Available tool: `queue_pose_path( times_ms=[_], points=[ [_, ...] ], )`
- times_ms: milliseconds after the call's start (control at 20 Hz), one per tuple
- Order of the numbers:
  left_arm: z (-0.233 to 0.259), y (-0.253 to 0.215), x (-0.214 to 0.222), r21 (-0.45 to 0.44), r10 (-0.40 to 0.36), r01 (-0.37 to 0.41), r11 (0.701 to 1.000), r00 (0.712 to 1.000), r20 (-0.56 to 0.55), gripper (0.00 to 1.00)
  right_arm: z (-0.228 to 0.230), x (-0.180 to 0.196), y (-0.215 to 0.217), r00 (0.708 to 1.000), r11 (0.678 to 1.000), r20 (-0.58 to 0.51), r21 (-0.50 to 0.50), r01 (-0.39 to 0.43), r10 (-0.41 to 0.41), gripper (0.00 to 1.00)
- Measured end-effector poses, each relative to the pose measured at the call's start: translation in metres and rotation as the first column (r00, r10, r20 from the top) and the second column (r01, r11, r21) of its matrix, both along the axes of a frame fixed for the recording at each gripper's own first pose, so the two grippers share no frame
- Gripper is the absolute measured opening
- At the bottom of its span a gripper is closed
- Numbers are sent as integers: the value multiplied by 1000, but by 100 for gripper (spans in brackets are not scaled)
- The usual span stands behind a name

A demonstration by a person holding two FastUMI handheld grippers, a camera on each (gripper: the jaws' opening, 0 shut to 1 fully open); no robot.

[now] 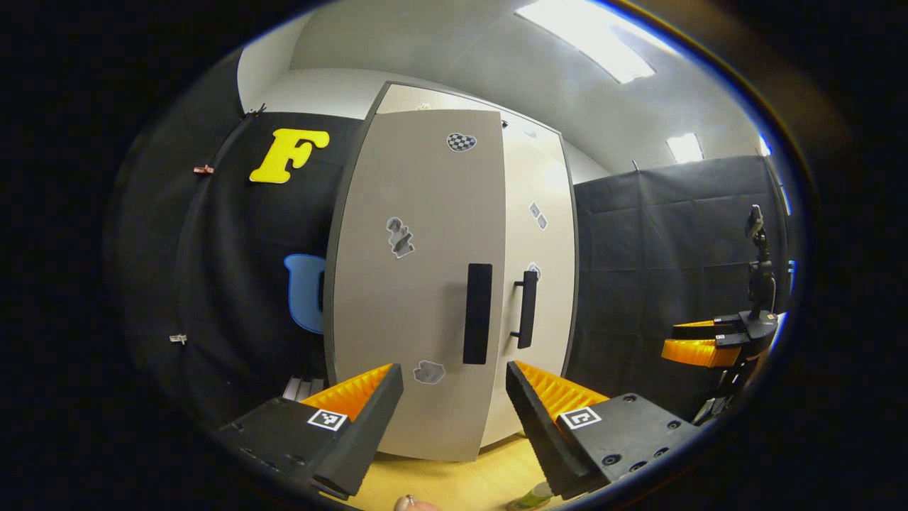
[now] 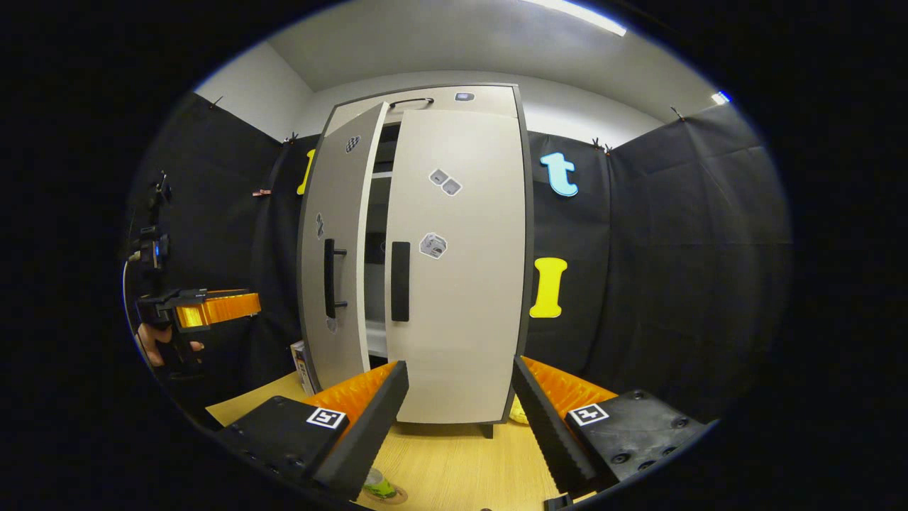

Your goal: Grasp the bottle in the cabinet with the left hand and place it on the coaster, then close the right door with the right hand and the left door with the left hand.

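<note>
fingers of the left gripper (image 1: 454, 397) spread wide at 6 o'clock in the left gripper view, nothing between them, aimed at the cabinet (image 1: 454, 284). fingers of the right gripper (image 2: 460, 401) likewise spread and empty at 6 o'clock in the right gripper view.

in the left gripper view: left door (image 1: 418, 284) dead centre, its black handle (image 1: 477, 313) just above the gap between the fingers; right door (image 1: 543, 270) at 2 o'clock behind it, with its own handle (image 1: 526, 309) just beside. right gripper seen again (image 1: 702, 348) out at 3 o'clock, apart from the cabinet. a slice of bottle (image 1: 532, 497) at the 6 o'clock edge, low on the wooden table (image 1: 454, 475), just right of the fingers.

in the right gripper view: right door (image 2: 454, 262) shut flat against the frame, left door (image 2: 337, 248) ajar at 10 o'clock, a dark gap with shelves between the 2. left gripper (image 2: 213, 309) and the hand (image 2: 159, 344) holding it at 9 o'clock, well clear of the left door. bottle (image 2: 379, 486) standing on the coaster (image 2: 397, 495) at 6 o'clock, partly hidden behind the left finger, on the table (image 2: 461, 461) in front of the cabinet.
</note>
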State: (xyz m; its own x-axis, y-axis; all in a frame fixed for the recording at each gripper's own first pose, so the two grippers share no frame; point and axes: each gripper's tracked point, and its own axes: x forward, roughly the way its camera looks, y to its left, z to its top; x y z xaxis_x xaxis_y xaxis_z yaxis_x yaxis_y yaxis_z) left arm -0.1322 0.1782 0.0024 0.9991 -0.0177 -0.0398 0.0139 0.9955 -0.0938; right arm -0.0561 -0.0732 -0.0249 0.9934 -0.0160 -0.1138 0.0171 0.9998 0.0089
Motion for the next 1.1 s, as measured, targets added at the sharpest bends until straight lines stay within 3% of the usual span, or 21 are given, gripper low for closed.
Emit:
queue_pose_path(
  times_ms=[200,700,1100],
  points=[
    [0,5,-9,-12,13,-13,1000,1000,-1,94,1,-2,3,1000,1000,13,0,-9,9,98],
    [11,5,-25,79,50,-51,996,999,7,94,0,1,3,999,999,34,41,-20,18,98],
    [15,-5,-32,72,47,-48,996,999,23,94,2,-6,3,999,999,34,41,-28,26,98]
  ],
)
